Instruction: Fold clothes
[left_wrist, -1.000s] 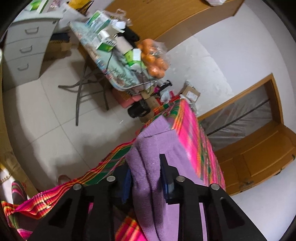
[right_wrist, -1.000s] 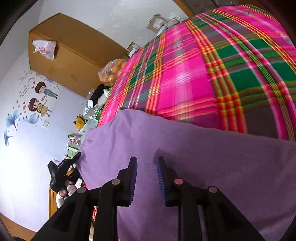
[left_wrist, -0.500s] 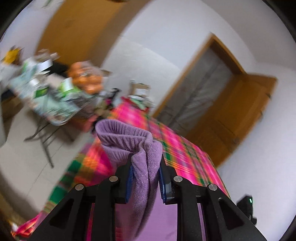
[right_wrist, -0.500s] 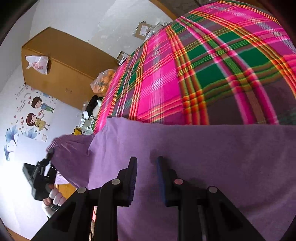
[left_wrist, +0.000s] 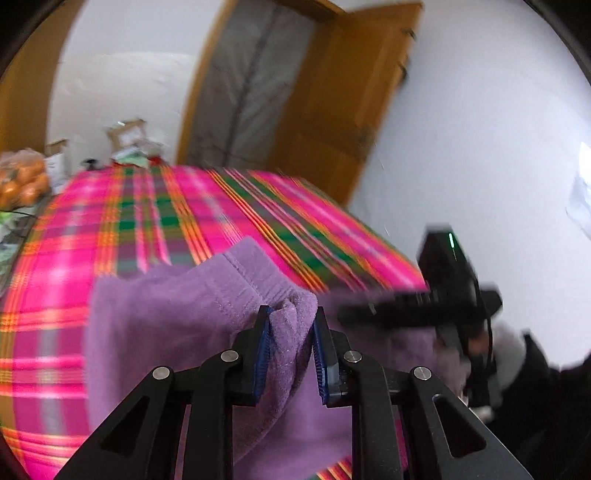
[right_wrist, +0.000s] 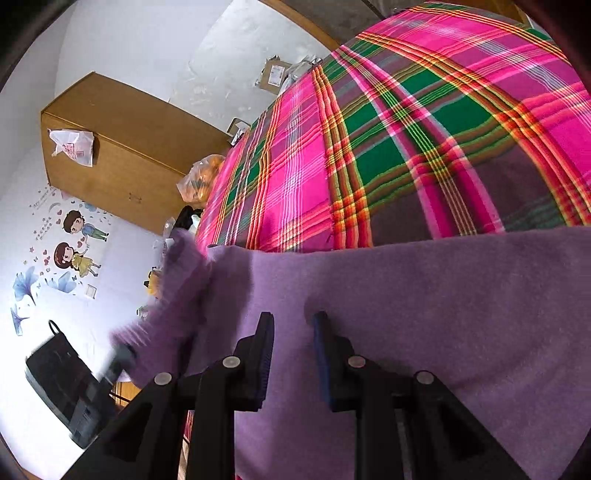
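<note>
Your purple fleece garment (right_wrist: 406, 295) lies spread flat on the pink-and-green plaid bed cover (right_wrist: 369, 147), with one hemmed corner (left_wrist: 288, 321) lifted, bunched and folded back over the rest.

A plaid cloth (right_wrist: 388, 155) in bright pink, green and orange covers the whole carrying surface, which looks like a bed or a large desk; nothing of the surface beneath shows. A purple fleece garment (right_wrist: 424, 314) lies directly on the cloth along its near edge, spread flat across most of the right wrist view. In the left wrist view 1 end of the purple fleece garment (left_wrist: 177, 310) is raised off the plaid cloth (left_wrist: 122, 229) in a bunched fold. The far part of the cloth is bare.
</note>
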